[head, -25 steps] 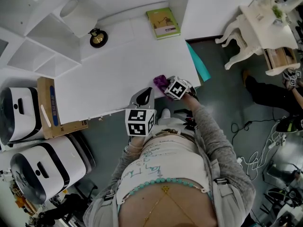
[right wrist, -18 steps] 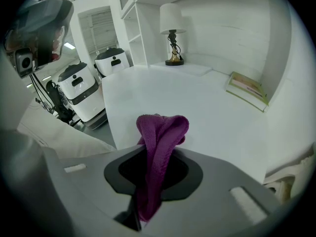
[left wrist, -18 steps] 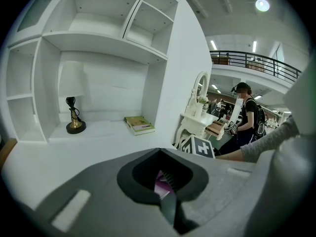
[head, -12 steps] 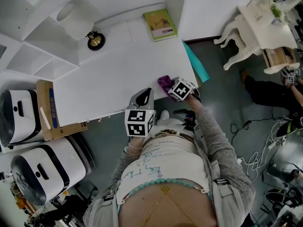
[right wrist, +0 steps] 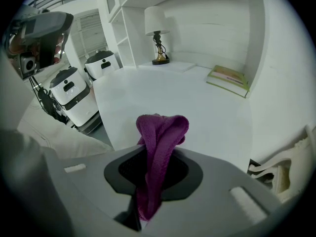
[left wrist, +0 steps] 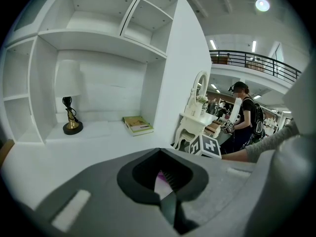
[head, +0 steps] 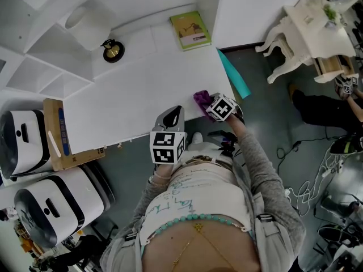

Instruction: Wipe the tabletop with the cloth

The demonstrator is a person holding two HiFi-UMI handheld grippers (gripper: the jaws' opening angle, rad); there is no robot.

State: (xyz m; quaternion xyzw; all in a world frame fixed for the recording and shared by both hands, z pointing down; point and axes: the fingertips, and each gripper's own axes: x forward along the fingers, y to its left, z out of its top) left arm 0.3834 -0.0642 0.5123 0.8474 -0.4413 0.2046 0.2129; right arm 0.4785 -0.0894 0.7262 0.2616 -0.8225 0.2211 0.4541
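Observation:
A purple cloth [head: 201, 99] [right wrist: 157, 147] hangs bunched in my right gripper [head: 211, 103] [right wrist: 148, 201], whose jaws are shut on it at the near right corner of the white tabletop [head: 142, 89] [right wrist: 163, 95]. My left gripper [head: 172, 118] [left wrist: 165, 201] hovers over the table's near edge, left of the right one, jaws shut with nothing between them. In the left gripper view the right gripper's marker cube [left wrist: 207, 146] shows to the right.
A green book [head: 190, 29] [right wrist: 228, 79] [left wrist: 137, 125] lies at the far right of the desk, a small brass lamp [head: 112, 50] [right wrist: 159, 46] [left wrist: 71, 116] at the far left. A cardboard box [head: 59, 132] and white robots [head: 25, 137] stand left; a teal strip [head: 233, 75] lies off the right edge.
My right gripper has slid the purple cloth slightly right along the near edge of the table. The left gripper has stayed put.

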